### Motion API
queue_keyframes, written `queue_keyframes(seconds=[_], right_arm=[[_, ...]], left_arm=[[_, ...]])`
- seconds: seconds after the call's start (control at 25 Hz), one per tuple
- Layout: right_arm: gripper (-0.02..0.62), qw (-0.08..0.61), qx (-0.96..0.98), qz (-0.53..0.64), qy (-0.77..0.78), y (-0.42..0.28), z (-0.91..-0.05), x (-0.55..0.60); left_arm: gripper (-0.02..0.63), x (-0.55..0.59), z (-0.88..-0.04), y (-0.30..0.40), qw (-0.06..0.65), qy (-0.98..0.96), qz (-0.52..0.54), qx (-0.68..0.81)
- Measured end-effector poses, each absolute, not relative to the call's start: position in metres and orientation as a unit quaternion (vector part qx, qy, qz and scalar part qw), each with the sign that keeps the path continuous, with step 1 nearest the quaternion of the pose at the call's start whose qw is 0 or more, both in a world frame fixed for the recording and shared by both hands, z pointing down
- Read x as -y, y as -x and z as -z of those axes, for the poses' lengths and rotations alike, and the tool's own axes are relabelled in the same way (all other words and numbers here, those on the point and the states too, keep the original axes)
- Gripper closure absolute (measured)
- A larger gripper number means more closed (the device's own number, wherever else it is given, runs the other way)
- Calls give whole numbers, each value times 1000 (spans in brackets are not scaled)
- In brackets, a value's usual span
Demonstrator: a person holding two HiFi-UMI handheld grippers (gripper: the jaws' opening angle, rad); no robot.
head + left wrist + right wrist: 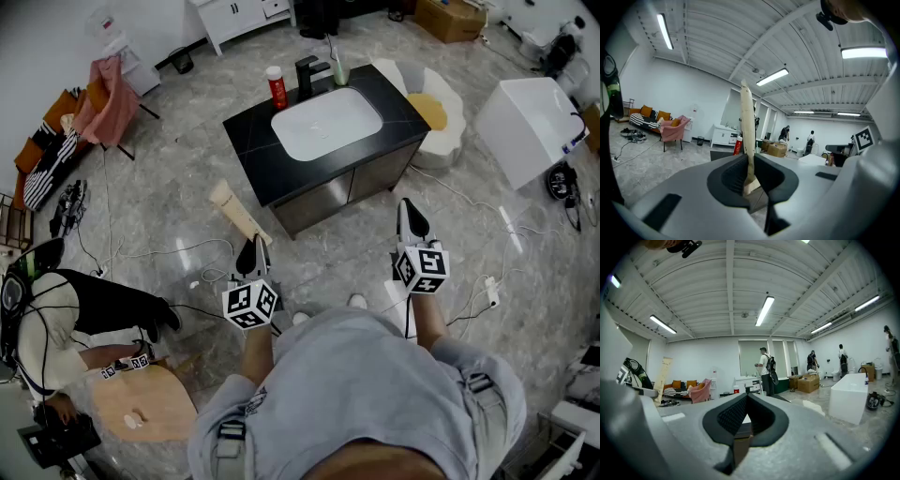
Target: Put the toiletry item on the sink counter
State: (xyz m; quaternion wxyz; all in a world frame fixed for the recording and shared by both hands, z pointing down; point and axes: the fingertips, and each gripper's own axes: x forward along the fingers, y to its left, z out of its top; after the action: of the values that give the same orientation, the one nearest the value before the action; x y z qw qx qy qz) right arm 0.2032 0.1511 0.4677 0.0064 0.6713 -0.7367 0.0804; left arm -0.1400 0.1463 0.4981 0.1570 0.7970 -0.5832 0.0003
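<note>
Left gripper is clamped on the crimped end of the beige tube. Tube is held over the floor, pointing at the sink counter, not yet on it. Right gripper has jaws together, empty.

Left gripper jaws hid a stretch of the tube from me. Sink counter sat mostly behind them in the left gripper view. Red bottle label was too small to read. Seated person was cut off at the head view's left edge.

Beige tube in left tool
</note>
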Motion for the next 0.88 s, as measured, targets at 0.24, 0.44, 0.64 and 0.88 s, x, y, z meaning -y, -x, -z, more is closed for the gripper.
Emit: queue_keyframes(seconds=[0.24,0.44,0.64,0.88], right_arm=[[591,10,739,-79,-668,-205,-469,-151],[591,8,738,-79,-670,-208,-468,-155],[591,7,736,-81,-672,-212,-469,-158],[591,2,742,-88,-665,-212,-473,-163]], left_arm=[[569,-145,-499,136,158,-797,-3,583],[569,-150,-498,133,157,-797,-6,583],[569,-153,-497,129,157,-798,-7,582],[569,-157,-499,124,156,-798,-8,582]])
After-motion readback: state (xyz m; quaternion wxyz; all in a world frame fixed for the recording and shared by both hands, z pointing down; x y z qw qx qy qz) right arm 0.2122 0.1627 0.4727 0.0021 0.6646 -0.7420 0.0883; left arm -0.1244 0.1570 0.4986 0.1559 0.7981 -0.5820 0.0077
